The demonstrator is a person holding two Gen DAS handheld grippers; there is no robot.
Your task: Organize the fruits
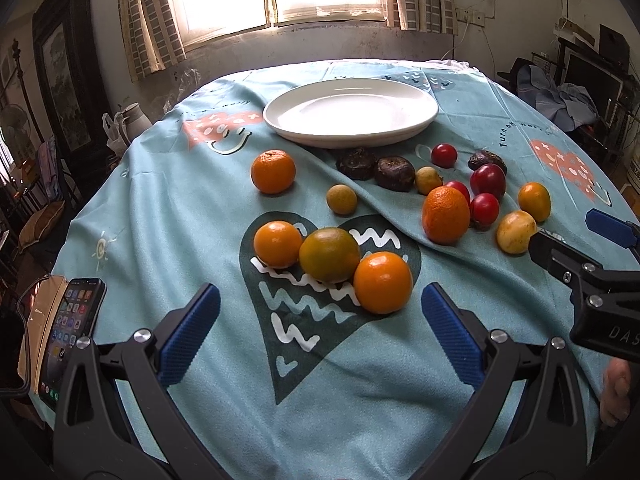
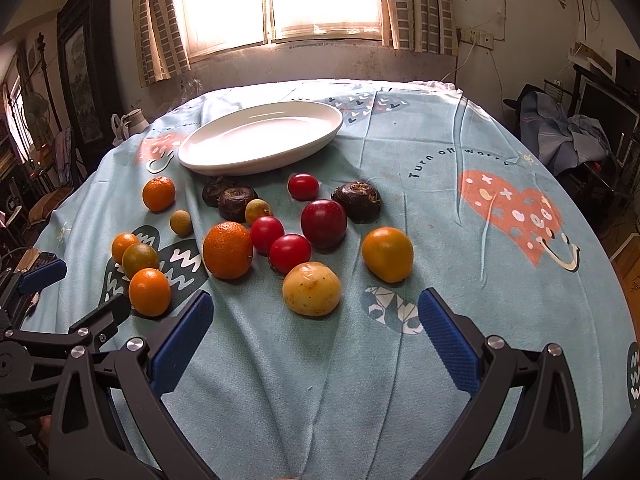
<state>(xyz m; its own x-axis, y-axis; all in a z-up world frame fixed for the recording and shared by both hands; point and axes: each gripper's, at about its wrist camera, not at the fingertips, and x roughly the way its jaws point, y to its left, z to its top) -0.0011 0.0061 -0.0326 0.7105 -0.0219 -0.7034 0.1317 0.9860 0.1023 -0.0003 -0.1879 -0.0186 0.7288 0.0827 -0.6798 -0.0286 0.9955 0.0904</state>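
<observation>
A white oval plate (image 1: 412, 100) (image 2: 320, 112) lies empty at the far side of the table. Several fruits lie loose on the light blue cloth in front of it: oranges (image 1: 383, 282) (image 2: 227, 249), a greenish orange (image 1: 329, 255), red tomatoes (image 2: 289, 253), a yellow fruit (image 2: 311, 289), dark brown fruits (image 2: 357, 201). My left gripper (image 1: 320, 334) stands open just short of the three nearest oranges, holding nothing. My right gripper (image 2: 315, 338) stands open just short of the yellow fruit, holding nothing; it also shows at the right edge of the left wrist view.
A phone (image 1: 70, 328) lies at the table's left edge beside my left gripper. The round table's cloth (image 2: 440, 208) has wrinkles and printed hearts. Furniture and clutter stand around the table; a window lies beyond.
</observation>
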